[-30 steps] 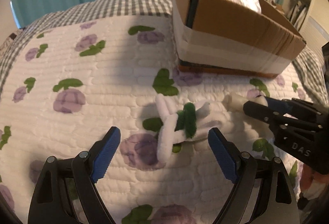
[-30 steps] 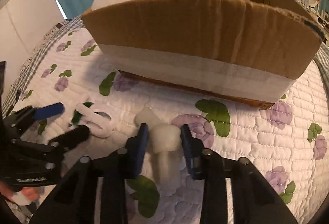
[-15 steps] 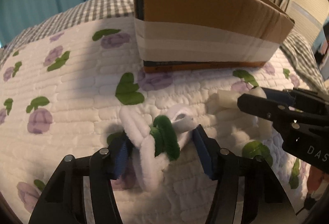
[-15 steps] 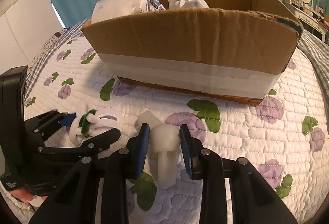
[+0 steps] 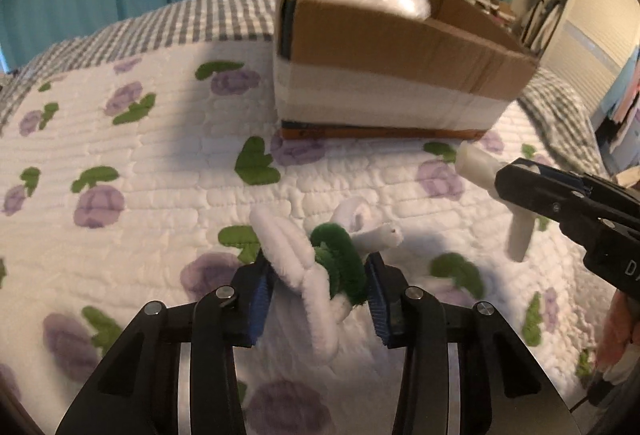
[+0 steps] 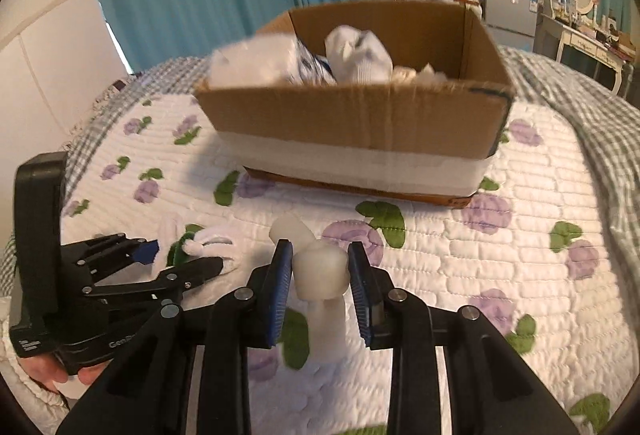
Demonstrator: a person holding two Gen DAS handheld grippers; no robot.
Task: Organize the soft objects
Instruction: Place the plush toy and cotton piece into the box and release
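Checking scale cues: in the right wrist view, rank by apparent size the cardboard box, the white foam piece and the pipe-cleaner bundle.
1. cardboard box
2. white foam piece, though nearness inflates it
3. pipe-cleaner bundle, partly hidden

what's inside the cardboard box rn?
In the cardboard box: a plastic-wrapped white pack at its left end, a balled white sock and crumpled pale pieces. The front wall hides the floor and anything lower.
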